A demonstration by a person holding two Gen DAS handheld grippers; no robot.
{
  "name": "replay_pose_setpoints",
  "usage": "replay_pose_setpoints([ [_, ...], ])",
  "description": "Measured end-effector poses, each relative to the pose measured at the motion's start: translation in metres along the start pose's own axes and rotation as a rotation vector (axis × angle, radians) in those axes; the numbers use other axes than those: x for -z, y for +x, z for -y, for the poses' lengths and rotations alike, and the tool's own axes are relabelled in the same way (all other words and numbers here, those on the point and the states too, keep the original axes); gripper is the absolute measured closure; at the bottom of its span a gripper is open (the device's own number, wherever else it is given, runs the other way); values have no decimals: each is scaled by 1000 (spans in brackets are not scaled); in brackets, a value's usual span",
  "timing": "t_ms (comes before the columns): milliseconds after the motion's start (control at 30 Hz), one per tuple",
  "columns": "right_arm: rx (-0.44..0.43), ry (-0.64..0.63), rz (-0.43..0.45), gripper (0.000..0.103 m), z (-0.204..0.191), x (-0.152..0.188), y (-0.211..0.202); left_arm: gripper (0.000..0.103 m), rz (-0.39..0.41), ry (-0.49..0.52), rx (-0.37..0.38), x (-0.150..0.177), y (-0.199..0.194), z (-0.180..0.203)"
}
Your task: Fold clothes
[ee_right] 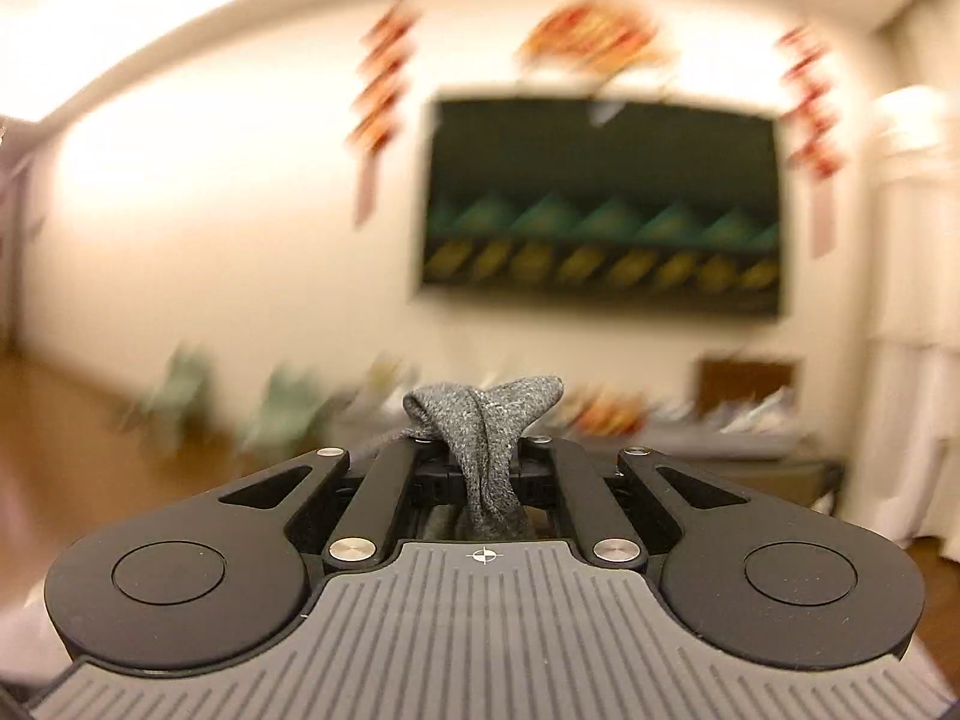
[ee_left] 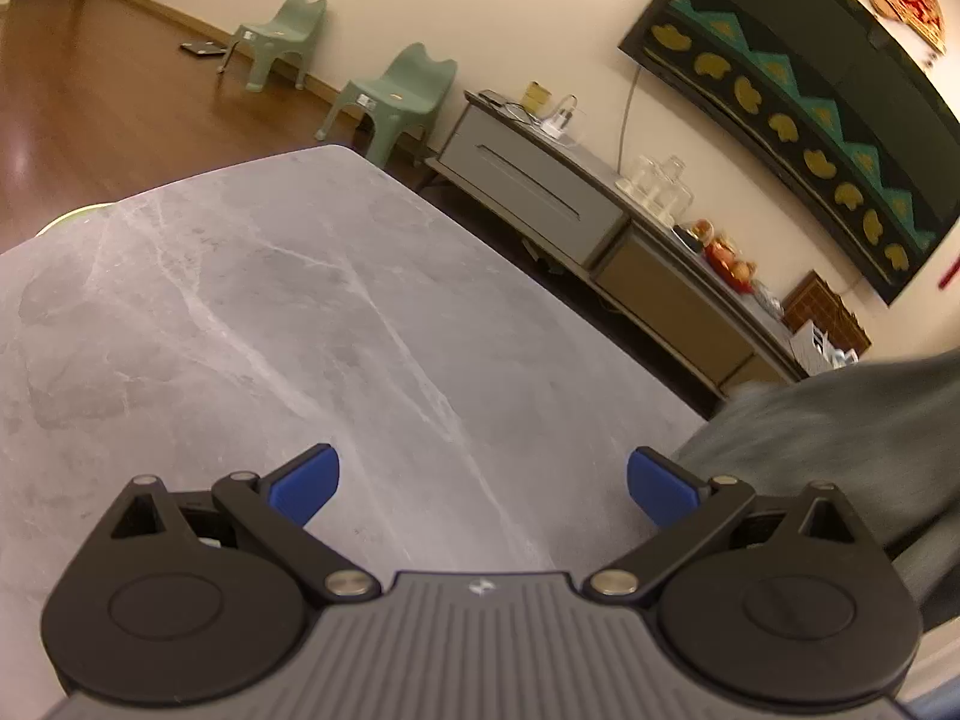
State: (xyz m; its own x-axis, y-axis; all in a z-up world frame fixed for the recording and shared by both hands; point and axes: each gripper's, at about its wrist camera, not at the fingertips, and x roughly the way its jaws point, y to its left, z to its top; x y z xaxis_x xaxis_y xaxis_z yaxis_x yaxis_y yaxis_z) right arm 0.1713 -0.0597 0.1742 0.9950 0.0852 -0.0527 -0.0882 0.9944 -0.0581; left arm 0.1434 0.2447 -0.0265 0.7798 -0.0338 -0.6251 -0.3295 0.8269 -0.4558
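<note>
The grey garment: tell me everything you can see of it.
The garment is a heathered grey knit, soft-looking. A bunched fold of it is pinched in the shut right gripper, a tuft fanning out above the fingers and a strand running down between them. In the left view a larger blurred grey mass hangs at the right, by the marble table edge; whether it rests on the table cannot be told. The open left gripper does not touch it.
</note>
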Motion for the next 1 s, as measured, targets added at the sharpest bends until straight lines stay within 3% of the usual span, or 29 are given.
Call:
replay_pose_setpoints([
  [67, 130, -5, 13, 99, 34, 7, -19, 0, -20, 27, 14, 4, 4, 6],
  [133, 249, -18, -58, 98, 70, 40, -28, 0, -46, 83, 36, 15, 9, 17],
  [300, 504, 86, -436, 96, 168, 187, -24, 0, -115, 253, 102, 49, 24, 50],
  [400, 530, 152, -560, 77, 194, 268, -31, 0, -136, 361, 127, 73, 32, 75],
  [433, 554, 180, -604, 69, 197, 278, -34, 0, -133, 398, 126, 79, 35, 84],
  [467, 578, 209, -651, 69, 200, 287, -36, 0, -130, 434, 125, 85, 37, 92],
  [500, 526, 280, -625, 68, 203, 282, -42, 0, -130, 463, 129, 90, 39, 101],
  [533, 450, 325, -565, 48, 206, 277, -45, 0, -140, 480, 147, 93, 43, 110],
  [567, 419, 343, -537, 20, 205, 273, -46, 0, -158, 494, 174, 97, 48, 121],
  [600, 393, 358, -513, 13, 203, 270, -47, 0, -178, 511, 196, 102, 54, 133],
  [667, 377, 389, -507, 13, 198, 266, -42, 0, -221, 571, 181, 118, 77, 160],
  [733, 348, 429, -517, 13, 204, 268, -32, 0, -260, 636, 112, 136, 105, 185],
  [800, 322, 469, -526, 12, 224, 270, -23, 22, -276, 686, 83, 147, 124, 203],
  [867, 320, 510, -512, 12, 239, 265, -18, 79, -185, 641, 86, 123, 99, 193],
  [1000, 301, 594, -471, 13, 263, 257, -19, 79, 75, 473, 100, 46, 16, 151],
])
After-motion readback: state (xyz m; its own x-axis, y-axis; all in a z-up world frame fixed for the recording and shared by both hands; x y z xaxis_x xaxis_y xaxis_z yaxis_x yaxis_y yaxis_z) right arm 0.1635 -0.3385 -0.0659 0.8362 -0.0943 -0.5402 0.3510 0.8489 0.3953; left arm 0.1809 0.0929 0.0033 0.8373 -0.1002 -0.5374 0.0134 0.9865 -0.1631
